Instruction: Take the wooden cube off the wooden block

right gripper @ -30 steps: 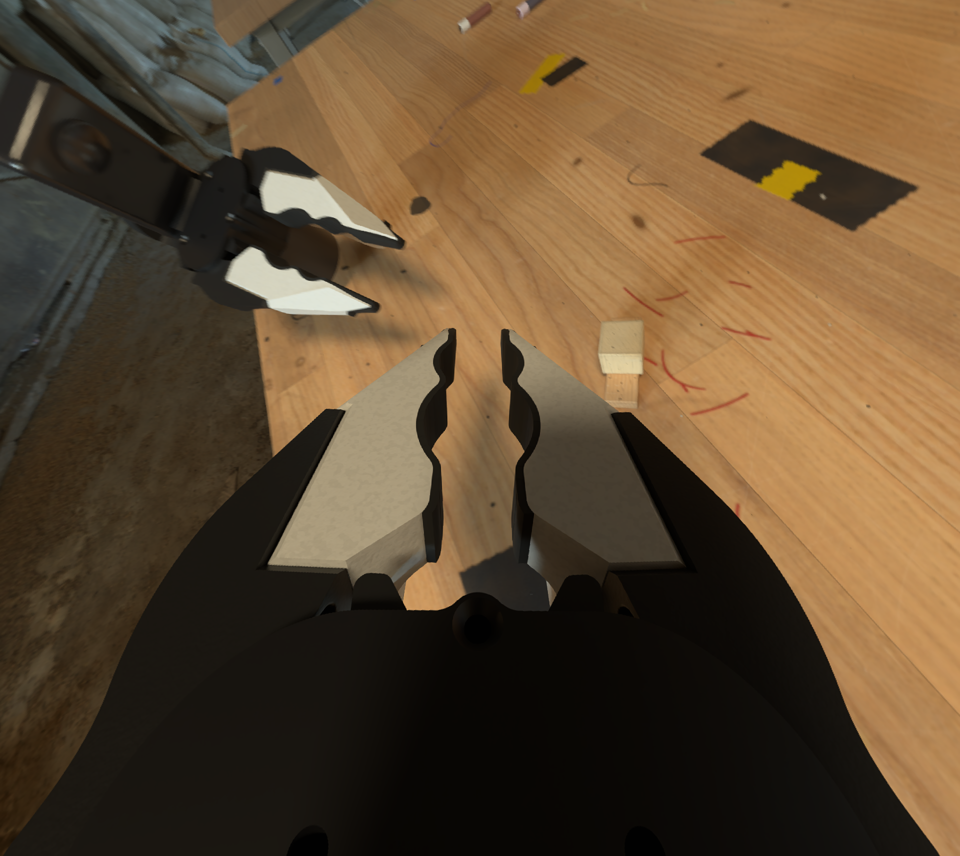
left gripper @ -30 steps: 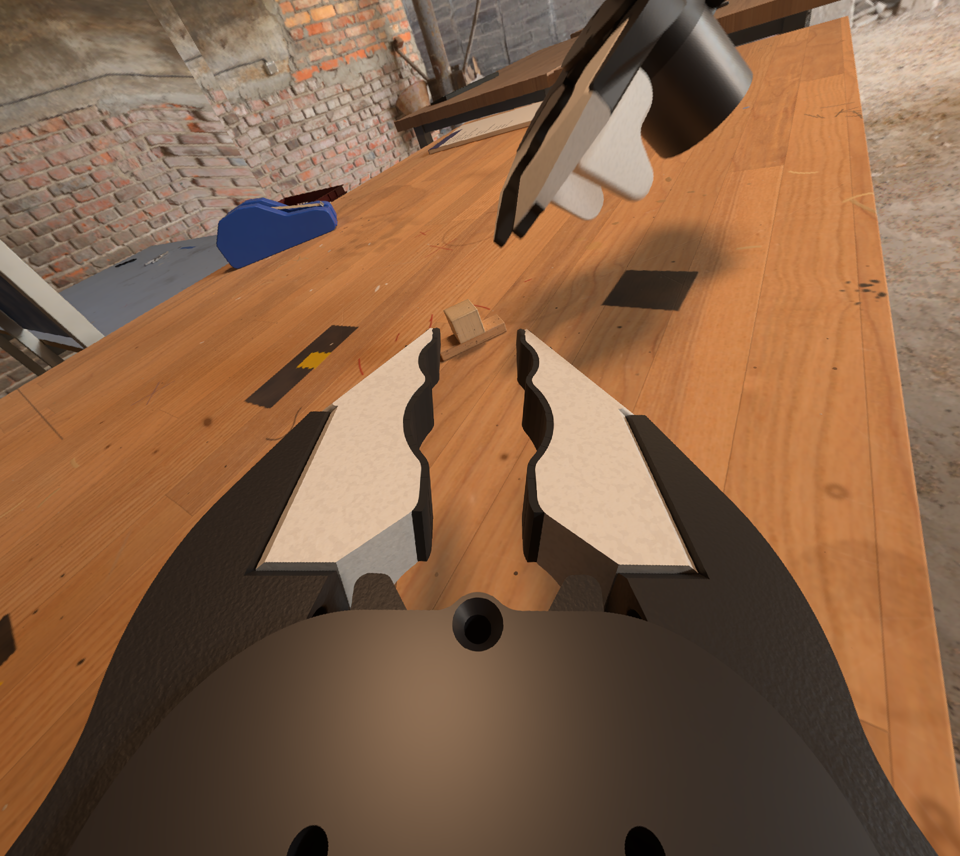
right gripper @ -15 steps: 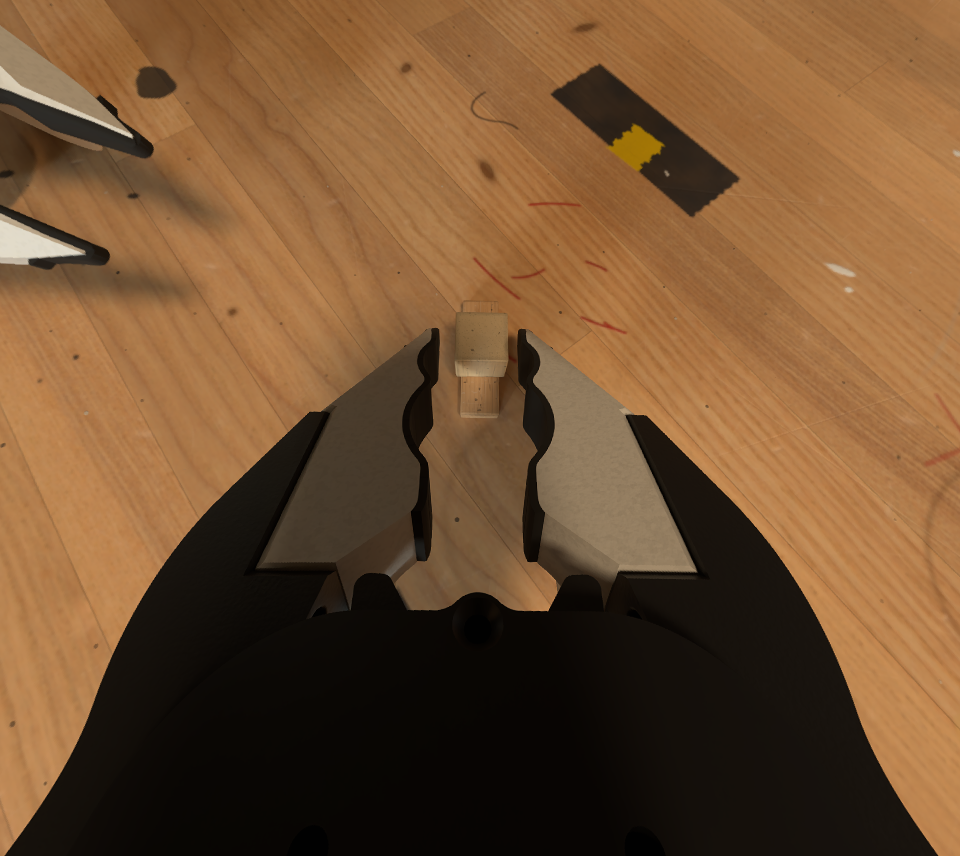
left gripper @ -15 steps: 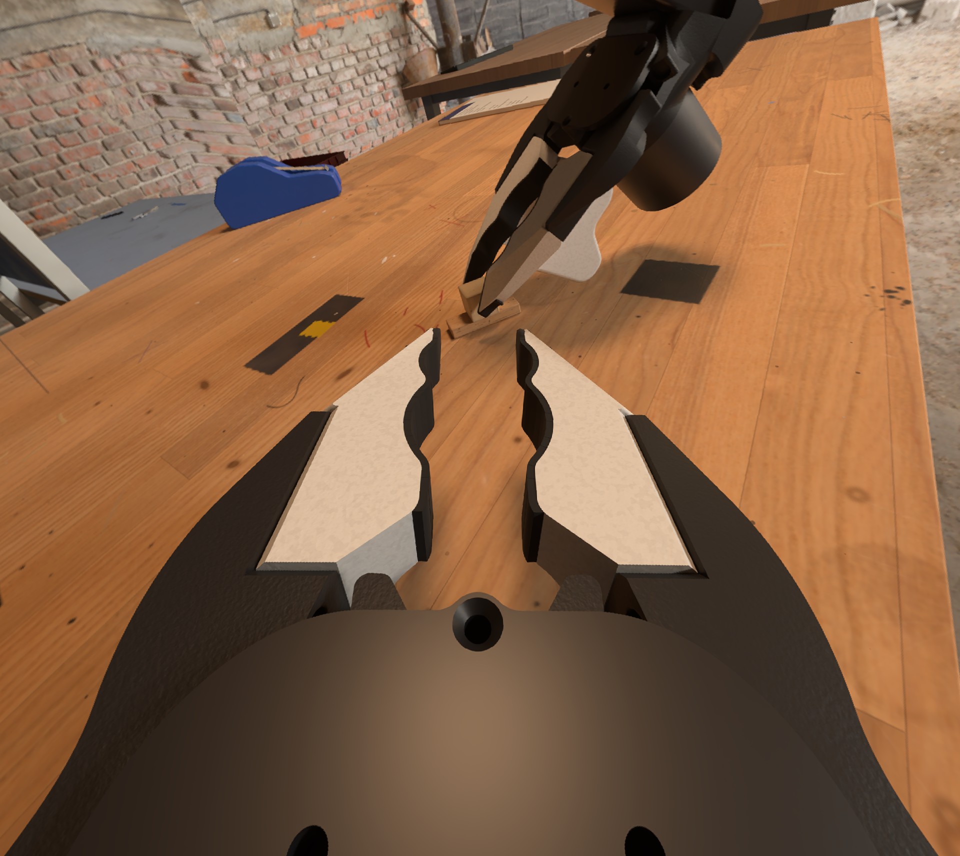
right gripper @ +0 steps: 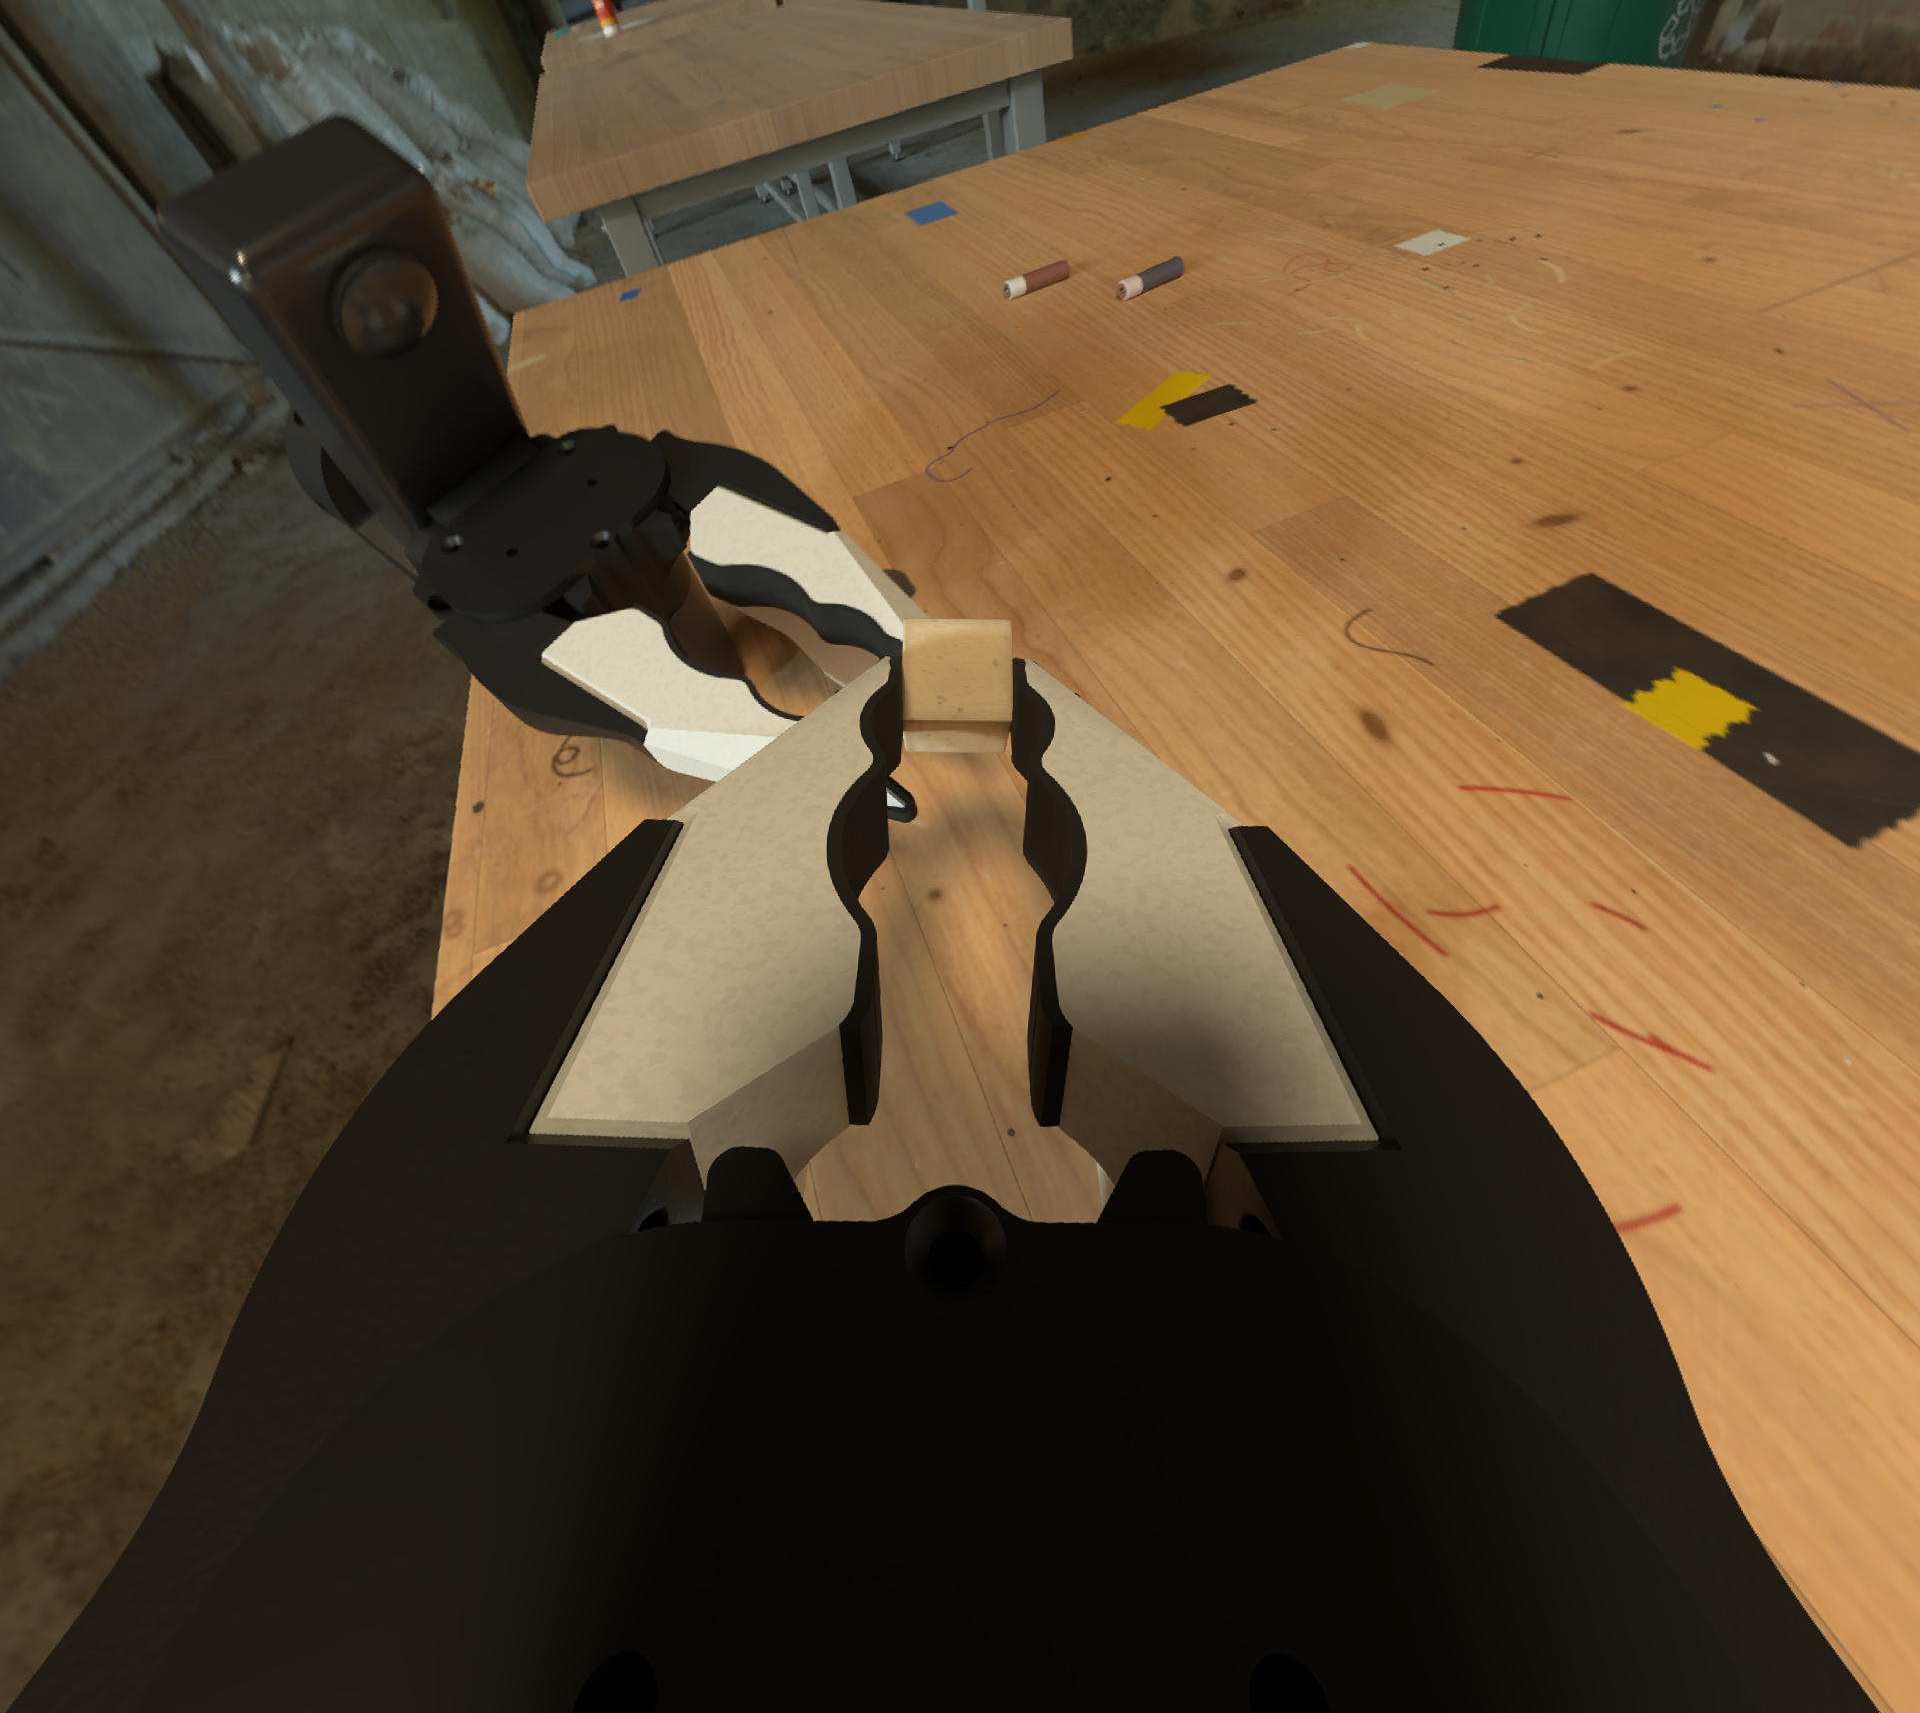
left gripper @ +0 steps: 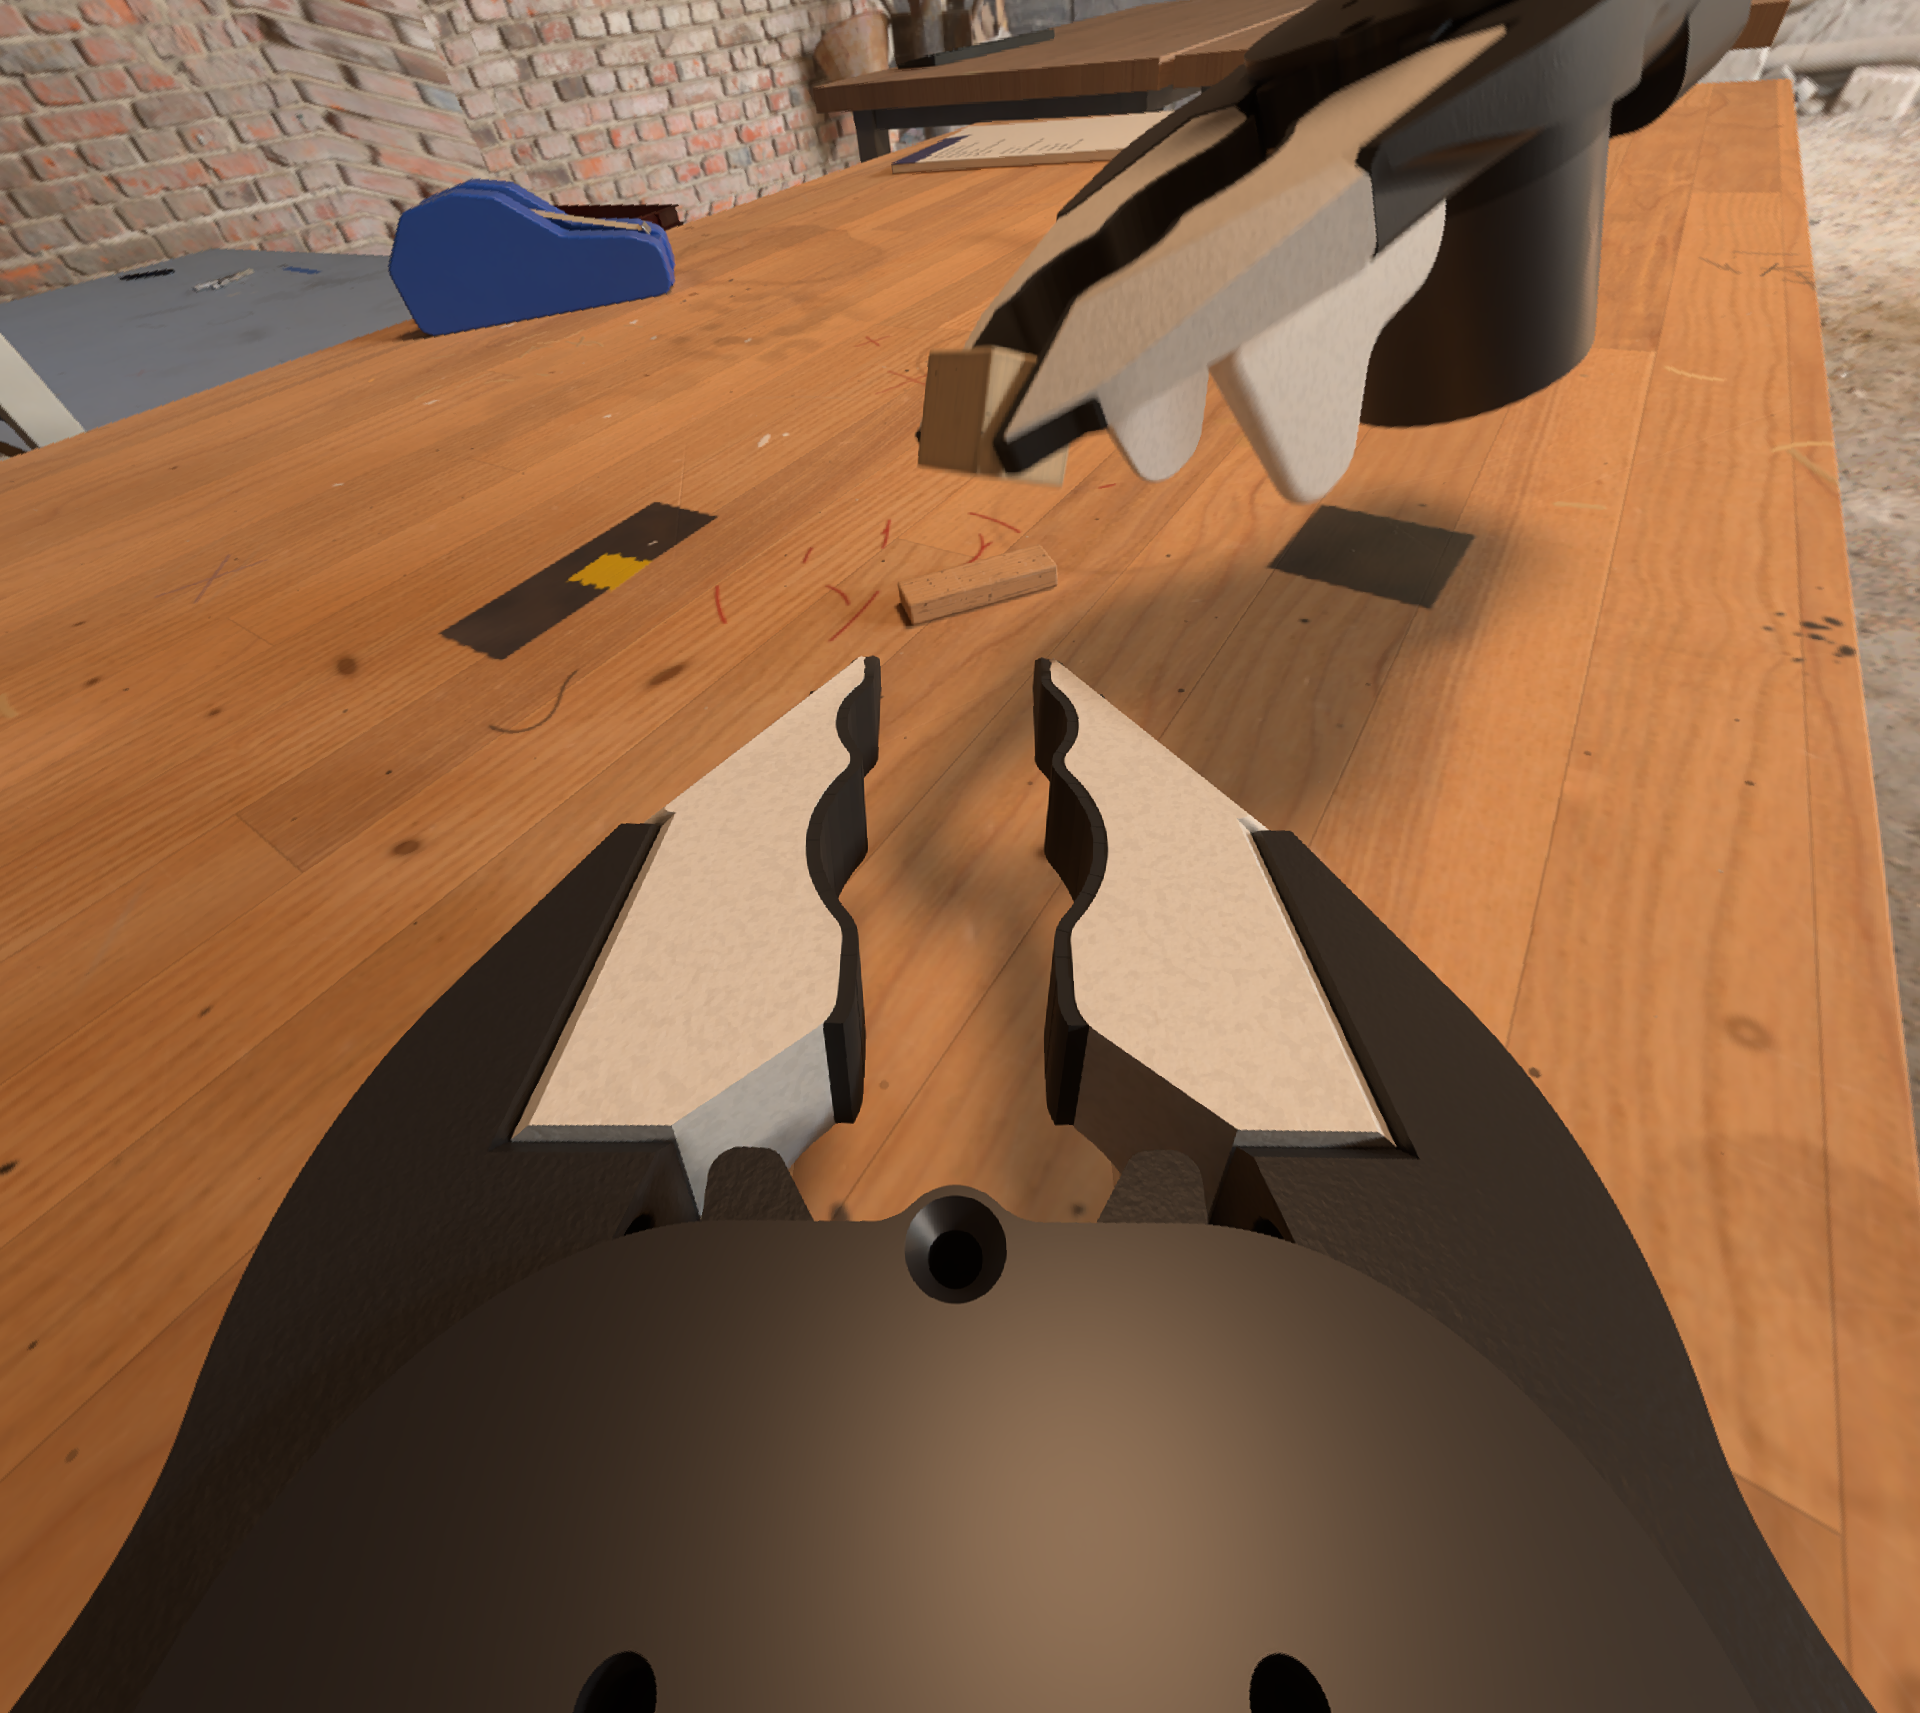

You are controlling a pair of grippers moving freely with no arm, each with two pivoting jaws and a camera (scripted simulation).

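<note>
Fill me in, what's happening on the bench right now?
The right gripper is shut on the cube and holds it in the air, clear of the block, which lies alone on the bench. The left gripper is open and empty, hovering low just short of the block.

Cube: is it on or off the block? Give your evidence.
Off. The cube is held in the air by the right gripper; the block lies bare on the bench below.
</note>
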